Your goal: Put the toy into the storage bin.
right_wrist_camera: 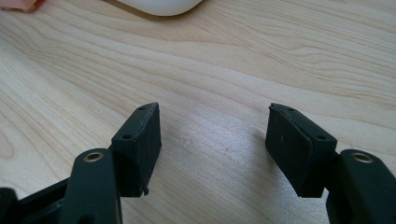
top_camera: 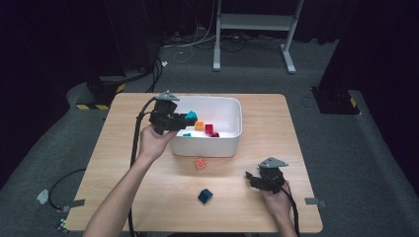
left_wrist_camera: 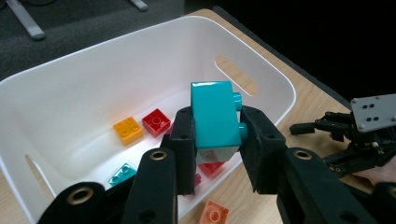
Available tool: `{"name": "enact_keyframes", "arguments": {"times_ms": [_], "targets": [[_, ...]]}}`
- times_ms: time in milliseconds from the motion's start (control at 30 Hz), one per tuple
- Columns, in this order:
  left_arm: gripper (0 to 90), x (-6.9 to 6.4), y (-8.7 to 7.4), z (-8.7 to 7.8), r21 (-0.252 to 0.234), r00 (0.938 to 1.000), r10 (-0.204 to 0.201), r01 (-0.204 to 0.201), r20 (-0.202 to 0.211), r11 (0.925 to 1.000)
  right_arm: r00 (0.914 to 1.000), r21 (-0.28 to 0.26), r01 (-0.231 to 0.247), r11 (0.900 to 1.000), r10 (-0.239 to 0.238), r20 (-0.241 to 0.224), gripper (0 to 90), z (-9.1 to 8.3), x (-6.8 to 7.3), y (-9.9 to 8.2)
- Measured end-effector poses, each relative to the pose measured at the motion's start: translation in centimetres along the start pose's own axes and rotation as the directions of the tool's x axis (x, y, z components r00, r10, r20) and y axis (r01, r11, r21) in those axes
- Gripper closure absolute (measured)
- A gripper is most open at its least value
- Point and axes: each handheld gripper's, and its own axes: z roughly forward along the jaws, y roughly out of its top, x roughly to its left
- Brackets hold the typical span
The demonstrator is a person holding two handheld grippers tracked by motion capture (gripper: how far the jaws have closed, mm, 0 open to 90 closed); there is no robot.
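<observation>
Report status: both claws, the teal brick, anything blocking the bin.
Left claw shut on teal brick, held over white bin. Right claw open over bare table. Nothing blocking the drop; orange brick and dark blue brick on the table.

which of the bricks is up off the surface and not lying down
The teal brick, pinched between the left gripper over the white bin. The others lie in the bin or on the table.

Table lit from above, dark bkgd, soft shadows, gripper views sharp
</observation>
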Motion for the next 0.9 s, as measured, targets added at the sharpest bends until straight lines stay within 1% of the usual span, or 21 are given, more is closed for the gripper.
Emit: {"name": "enact_keyframes", "arguments": {"times_ms": [67,167,267,533,767,833,900], "targets": [[67.3,0.2,0.1,0.2,0.000,0.9999,-0.010,0.010,-0.006,0.9999,1.0000,0.000,0.000,1.0000,0.000,0.000,35.7,0.0,0.0,0.0],[67.3,0.5,0.2,0.7,0.013,0.9996,-0.008,0.008,-0.026,0.9999,1.0000,0.000,0.000,1.0000,0.000,0.000,35.7,0.0,0.0,0.0],[67.2,0.8,0.3,1.1,0.017,0.9992,-0.015,0.016,-0.038,0.9997,1.0000,0.000,0.000,1.0000,0.000,0.000,35.7,0.0,0.0,0.0],[67.0,1.3,0.3,2.2,0.025,0.9981,-0.031,0.032,-0.054,0.9992,1.0000,0.000,0.000,1.0000,0.000,0.000,35.7,0.0,0.0,0.0],[66.1,1.8,0.2,2.9,0.035,0.9960,-0.045,0.048,-0.077,0.9982,1.0000,0.000,0.000,1.0000,0.000,0.000,35.8,0.0,0.0,0.0],[63.1,2.0,0.1,3.0,0.034,0.9952,-0.051,0.054,-0.084,0.9980,1.0000,0.000,0.000,1.0000,0.000,0.000,35.7,0.0,0.0,0.0],[55.3,2.1,0.0,3.0,0.032,0.9944,-0.055,0.058,-0.090,0.9978,1.0000,0.000,0.000,1.0000,0.000,0.000,35.7,0.0,0.0,0.0]]}}
